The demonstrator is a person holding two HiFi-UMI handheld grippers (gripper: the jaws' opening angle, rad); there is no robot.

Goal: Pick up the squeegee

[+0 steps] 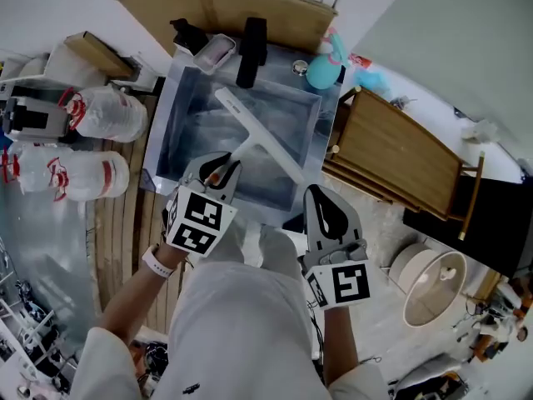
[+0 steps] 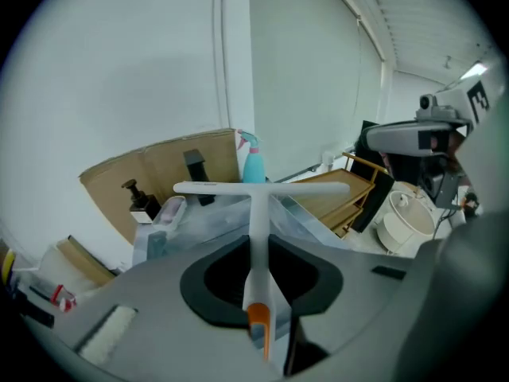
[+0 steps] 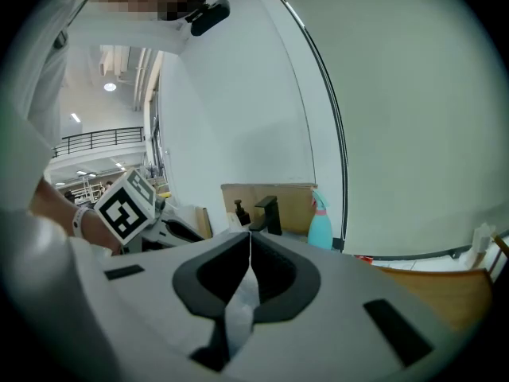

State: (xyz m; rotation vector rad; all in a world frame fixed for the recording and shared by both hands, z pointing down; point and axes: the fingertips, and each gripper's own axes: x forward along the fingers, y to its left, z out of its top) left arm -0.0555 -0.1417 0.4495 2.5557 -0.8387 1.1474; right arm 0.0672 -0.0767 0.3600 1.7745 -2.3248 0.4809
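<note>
1. Setting: steel sink (image 1: 176, 140) against a white wall. A black faucet (image 1: 250, 47), a soap dispenser (image 1: 186, 33) and a teal spray bottle (image 1: 321, 72) line its far rim, with cardboard behind. A wooden rack (image 1: 400, 152) stands to the right and plastic bottles (image 1: 100, 111) to the left.
2. Task item: squeegee (image 1: 260, 138), white, T-shaped, with an orange tip at the handle end. It is held over the sink basin with the blade pointing away from the person and appears clear of the basin floor.
3. Left claw (image 1: 221, 172): pinching the squeegee handle (image 2: 258, 213) near its orange end, one pad on each side, with the blade crosswise beyond the tips.
4. Right claw (image 1: 323, 207): pressed together with nothing between the pads, beside the left claw and apart from the squeegee.
5. Hazard, pivot: the grip sits low on the handle, far from the blade. The blade's weight could swing the tool within the pads.
6. Hazard, slip: the handle looks smooth and tapered. A loose pinch could let it slide out and drop into the sink.
7. Hazard, collision: the wide blade is near the faucet and spray bottle, and a careless swing could knock either.
8. Hazard, crowding: the right claw (image 3: 248, 249) is close by, and a drift to the left could bump the handle.
</note>
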